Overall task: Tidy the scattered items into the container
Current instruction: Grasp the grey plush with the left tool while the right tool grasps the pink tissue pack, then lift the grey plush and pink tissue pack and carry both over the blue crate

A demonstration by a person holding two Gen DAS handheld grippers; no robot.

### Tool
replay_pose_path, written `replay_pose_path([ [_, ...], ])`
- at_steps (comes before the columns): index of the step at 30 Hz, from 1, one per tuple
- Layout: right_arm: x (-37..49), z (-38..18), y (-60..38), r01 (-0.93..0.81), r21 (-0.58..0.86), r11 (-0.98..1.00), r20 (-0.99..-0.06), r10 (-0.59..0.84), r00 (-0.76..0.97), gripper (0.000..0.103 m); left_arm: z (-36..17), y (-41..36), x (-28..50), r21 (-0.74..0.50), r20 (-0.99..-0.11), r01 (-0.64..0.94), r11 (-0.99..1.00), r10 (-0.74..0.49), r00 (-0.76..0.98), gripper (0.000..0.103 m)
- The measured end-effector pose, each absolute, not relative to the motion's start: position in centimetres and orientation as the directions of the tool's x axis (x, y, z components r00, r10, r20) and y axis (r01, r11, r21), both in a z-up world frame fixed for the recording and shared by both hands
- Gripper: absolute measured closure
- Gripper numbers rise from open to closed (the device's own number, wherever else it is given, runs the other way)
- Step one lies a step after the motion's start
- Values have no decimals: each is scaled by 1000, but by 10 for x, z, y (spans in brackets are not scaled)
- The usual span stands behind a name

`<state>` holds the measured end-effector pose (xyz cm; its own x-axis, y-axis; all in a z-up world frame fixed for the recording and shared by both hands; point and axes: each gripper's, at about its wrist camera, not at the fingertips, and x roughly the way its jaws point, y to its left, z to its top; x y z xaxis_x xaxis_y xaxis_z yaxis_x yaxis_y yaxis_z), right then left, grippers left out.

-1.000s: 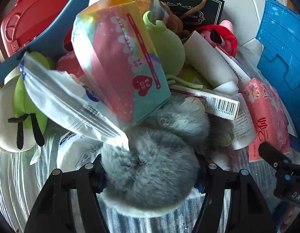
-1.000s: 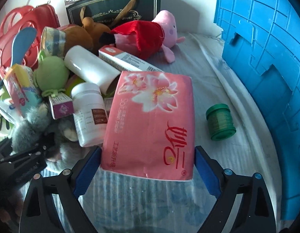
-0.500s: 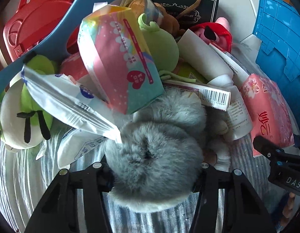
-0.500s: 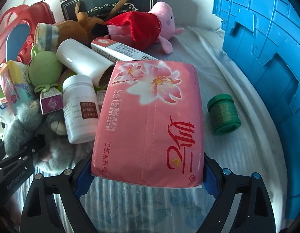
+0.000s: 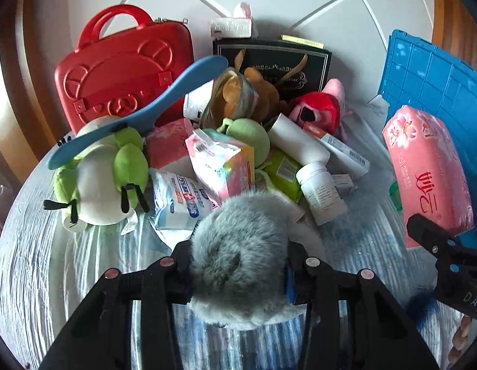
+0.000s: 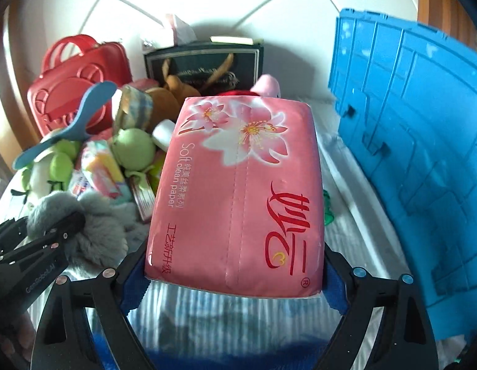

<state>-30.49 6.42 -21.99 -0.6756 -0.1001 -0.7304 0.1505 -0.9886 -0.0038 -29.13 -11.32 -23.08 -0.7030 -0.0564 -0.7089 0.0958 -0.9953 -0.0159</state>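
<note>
My left gripper (image 5: 238, 259) is shut on a grey furry plush toy (image 5: 238, 246) and holds it above the striped bed sheet; the toy also shows in the right wrist view (image 6: 93, 225). My right gripper (image 6: 235, 265) is shut on a pink tissue pack (image 6: 238, 191), lifted clear of the pile; the pack also shows at the right of the left wrist view (image 5: 429, 169). The blue crate (image 6: 423, 123) stands to the right, also seen in the left wrist view (image 5: 432, 74).
A pile lies ahead: green-and-white plush (image 5: 99, 172), blue shoehorn-like paddle (image 5: 139, 111), pastel tissue pack (image 5: 223, 160), white bottles (image 5: 321, 191), pink plush with red dress (image 5: 318, 111), brown plush (image 5: 260, 92). A red case (image 5: 124, 67) and black gift bag (image 5: 272, 58) stand behind. A green jar (image 6: 327, 206) lies by the crate.
Both grippers have risen and pulled back from the pile. The grey plush and the pink tissue pack have lifted off the sheet with them.
</note>
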Motion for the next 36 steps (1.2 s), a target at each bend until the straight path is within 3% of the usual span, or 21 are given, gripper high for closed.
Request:
replay_pose_path([
  [4,-284,-206,60,161,1,-987,-709,-114,-696,11,-206,-109,-273,-1,-667,89,-996,-66,-742,69],
  [5,-281,-203,57,163,0,-987,-704,-115,-701,11,-201,-109,-271,2,-658,86,-996,-66,-750,78],
  [6,-276,-198,55,166,0,-986,-697,-119,-707,11,-196,-109,-267,1,-651,79,-997,-61,-756,98],
  [13,-254,-175,45,174,-11,-985,-666,-122,-736,11,-187,-108,-251,13,-655,59,-998,-53,-753,100],
  [17,-244,-180,47,176,-7,-984,-681,-125,-722,11,-201,-116,-240,-48,-709,57,-997,-6,-706,99],
  [19,-237,-188,49,182,3,-983,-694,-133,-708,11,-214,-123,-235,-102,-743,57,-993,38,-668,97],
  [20,-234,-192,49,184,7,-983,-700,-137,-701,11,-221,-126,-232,-114,-757,63,-991,45,-652,90],
  [22,-228,-202,48,191,10,-982,-714,-141,-686,11,-237,-131,-224,-111,-773,82,-990,35,-634,67],
  [23,-226,-208,47,196,13,-981,-722,-144,-677,11,-243,-133,-220,-112,-775,95,-989,27,-631,49],
  [24,-224,-213,46,202,16,-979,-729,-149,-668,11,-248,-135,-216,-116,-775,108,-987,22,-632,39],
  [31,-218,-245,35,238,37,-970,-770,-180,-612,11,-273,-134,-205,-127,-795,90,-988,47,-604,34],
  [36,-219,-266,29,249,36,-968,-801,-177,-572,11,-314,-127,-217,-85,-858,98,-992,23,-513,34],
])
